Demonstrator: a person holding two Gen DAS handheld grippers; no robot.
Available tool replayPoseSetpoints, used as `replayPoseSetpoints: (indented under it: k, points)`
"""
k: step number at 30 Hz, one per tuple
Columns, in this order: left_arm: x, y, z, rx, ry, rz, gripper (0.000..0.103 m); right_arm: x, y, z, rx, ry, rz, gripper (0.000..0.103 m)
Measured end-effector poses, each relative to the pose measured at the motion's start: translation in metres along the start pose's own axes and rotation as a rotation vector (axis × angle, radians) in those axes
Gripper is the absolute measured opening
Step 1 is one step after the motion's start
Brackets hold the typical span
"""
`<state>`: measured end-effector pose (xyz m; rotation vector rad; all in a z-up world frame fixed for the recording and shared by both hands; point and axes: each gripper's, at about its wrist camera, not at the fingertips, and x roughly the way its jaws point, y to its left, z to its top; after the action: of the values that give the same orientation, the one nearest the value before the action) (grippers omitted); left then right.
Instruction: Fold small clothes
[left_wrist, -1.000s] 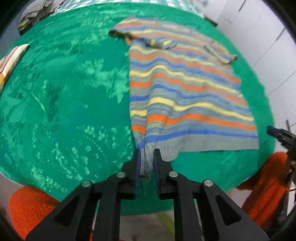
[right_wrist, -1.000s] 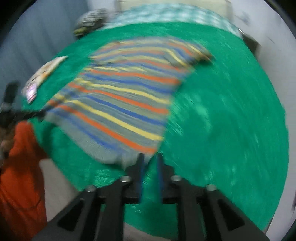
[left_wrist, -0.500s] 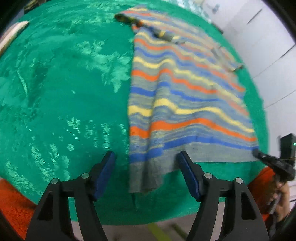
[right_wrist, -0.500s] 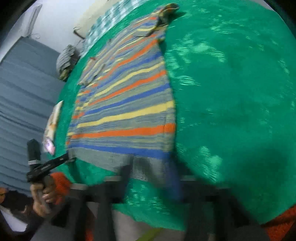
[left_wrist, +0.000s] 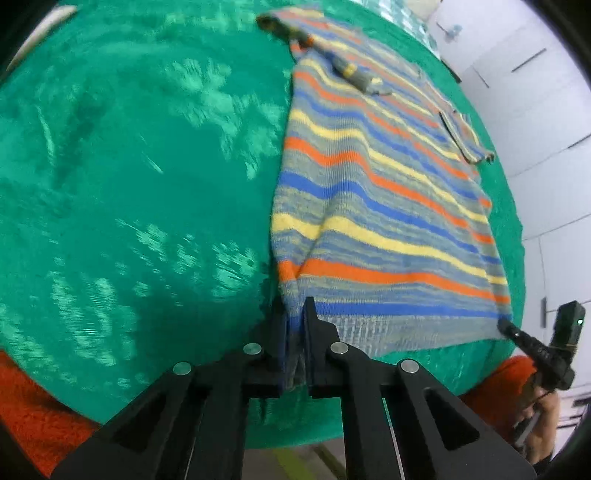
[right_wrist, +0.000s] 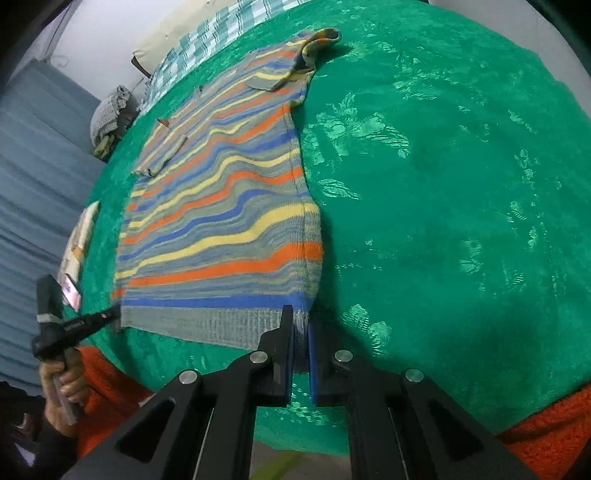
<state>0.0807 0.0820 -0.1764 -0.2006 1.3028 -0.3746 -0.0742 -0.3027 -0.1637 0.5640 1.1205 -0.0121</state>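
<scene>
A small striped sweater (left_wrist: 384, 206), grey with orange, yellow and blue bands, lies flat on a green blanket (left_wrist: 140, 192), sleeves folded in at the far end. My left gripper (left_wrist: 294, 314) is shut on the sweater's near left hem corner. In the right wrist view the sweater (right_wrist: 229, 206) stretches away to the left, and my right gripper (right_wrist: 301, 321) is shut on its near right hem corner. The right gripper also shows in the left wrist view (left_wrist: 517, 334), and the left gripper in the right wrist view (right_wrist: 99, 317), each at a hem corner.
The green blanket (right_wrist: 443, 184) covers the surface. An orange fleece (left_wrist: 33, 410) hangs along the near edge. A checked cloth (right_wrist: 221, 29) and a grey bundle (right_wrist: 109, 114) lie at the far end. A flat book-like item (right_wrist: 79, 243) lies beside the sweater.
Both grippers opened about half a second ago and have shut again on the sweater's hem corners. The cameras have moved lower and closer to the hem.
</scene>
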Motion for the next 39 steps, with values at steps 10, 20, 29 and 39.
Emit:
replayPoseSetpoints:
  k: [10, 20, 29, 39]
  points:
    - [-0.011, -0.005, -0.014, 0.146, 0.006, 0.188, 0.005, -0.006, 0.019, -0.013, -0.110, 0.095, -0.098, 0.006]
    - [0.013, -0.002, -0.013, 0.137, 0.002, 0.219, 0.012, 0.023, 0.007, -0.020, -0.096, 0.128, -0.154, 0.005]
    - [-0.027, -0.002, -0.034, 0.192, -0.080, 0.377, 0.068, -0.014, 0.024, -0.005, -0.218, 0.139, -0.235, 0.032]
    - [-0.014, 0.036, 0.096, 0.011, -0.399, 0.467, 0.093, 0.046, 0.122, 0.169, -0.723, -0.159, -0.266, 0.064]
